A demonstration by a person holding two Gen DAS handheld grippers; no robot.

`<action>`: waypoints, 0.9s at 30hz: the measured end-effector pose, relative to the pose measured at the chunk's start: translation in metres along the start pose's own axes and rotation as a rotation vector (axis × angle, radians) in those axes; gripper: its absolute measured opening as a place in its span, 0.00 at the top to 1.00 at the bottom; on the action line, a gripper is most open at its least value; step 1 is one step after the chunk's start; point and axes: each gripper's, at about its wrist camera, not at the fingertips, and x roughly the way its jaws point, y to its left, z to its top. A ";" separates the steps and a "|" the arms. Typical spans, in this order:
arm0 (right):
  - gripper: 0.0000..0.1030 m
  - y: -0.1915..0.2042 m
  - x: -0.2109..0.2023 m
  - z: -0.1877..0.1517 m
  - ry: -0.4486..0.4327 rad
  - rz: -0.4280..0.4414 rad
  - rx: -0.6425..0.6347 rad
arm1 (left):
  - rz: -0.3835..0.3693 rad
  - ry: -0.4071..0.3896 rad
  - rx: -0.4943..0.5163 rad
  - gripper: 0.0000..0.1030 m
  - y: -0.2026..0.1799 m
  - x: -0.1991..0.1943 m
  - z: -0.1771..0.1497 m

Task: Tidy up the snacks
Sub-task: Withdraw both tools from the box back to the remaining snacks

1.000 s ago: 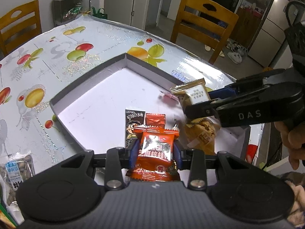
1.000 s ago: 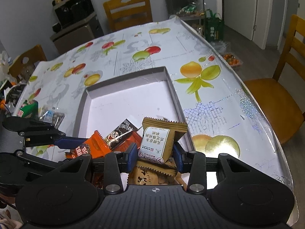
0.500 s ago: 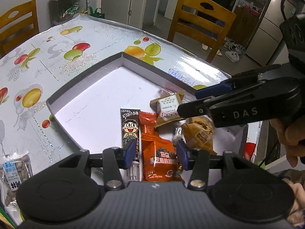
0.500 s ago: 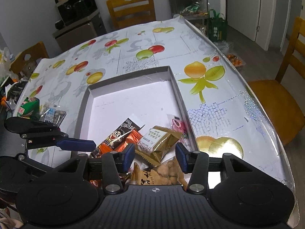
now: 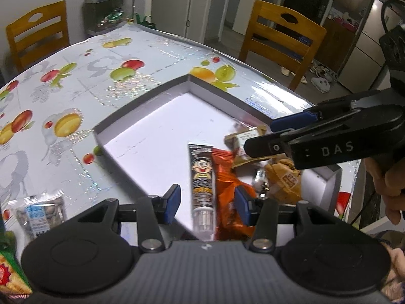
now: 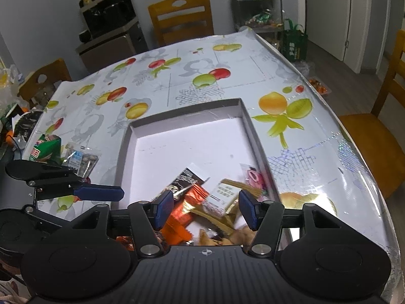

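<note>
Your left gripper [image 5: 207, 206] stands open, its jaws having just spread, gripping nothing; the black cartoon-printed tube snack [image 5: 201, 177] and the orange packet [image 5: 229, 177] lie loose below them in the shallow grey box [image 5: 141, 98]. Your right gripper [image 6: 206, 209] has just been opening too and holds nothing; the tan wrapped snack [image 6: 225, 195] with the white label lies free in the box's near corner, beside a pink sweet [image 6: 254, 177]. On the fruit-print tablecloth [image 6: 202, 58], left of the box, wait a clear nut pack [image 6: 81, 158] and a green packet [image 6: 45, 148]
</note>
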 end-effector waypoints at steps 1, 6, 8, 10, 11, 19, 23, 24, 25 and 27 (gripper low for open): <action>0.44 0.003 0.000 0.001 -0.004 0.003 -0.001 | 0.004 -0.003 -0.006 0.56 0.003 -0.002 -0.001; 0.41 0.015 0.002 0.005 -0.019 0.019 -0.001 | 0.032 -0.017 -0.032 0.56 0.017 -0.012 -0.008; 0.40 0.022 0.003 0.007 -0.020 0.027 -0.009 | 0.044 -0.022 -0.043 0.56 0.024 -0.017 -0.012; 0.40 0.030 0.005 0.009 -0.021 0.038 -0.019 | 0.058 -0.029 -0.054 0.56 0.030 -0.022 -0.015; 0.40 0.034 0.006 0.009 -0.022 0.044 -0.022 | 0.069 -0.034 -0.059 0.56 0.033 -0.026 -0.017; 0.38 0.071 0.014 0.016 -0.024 0.091 -0.067 | 0.149 -0.070 -0.123 0.56 0.066 -0.055 -0.036; 0.36 0.090 0.020 0.018 -0.018 0.109 -0.088 | 0.183 -0.085 -0.137 0.56 0.079 -0.070 -0.047; 0.36 0.094 0.021 0.018 -0.017 0.113 -0.093 | 0.194 -0.091 -0.139 0.56 0.083 -0.075 -0.050; 0.36 0.100 0.022 0.018 -0.015 0.118 -0.100 | 0.203 -0.097 -0.139 0.56 0.086 -0.078 -0.052; 0.36 0.110 0.025 0.018 -0.011 0.127 -0.110 | 0.223 -0.109 -0.139 0.56 0.092 -0.087 -0.058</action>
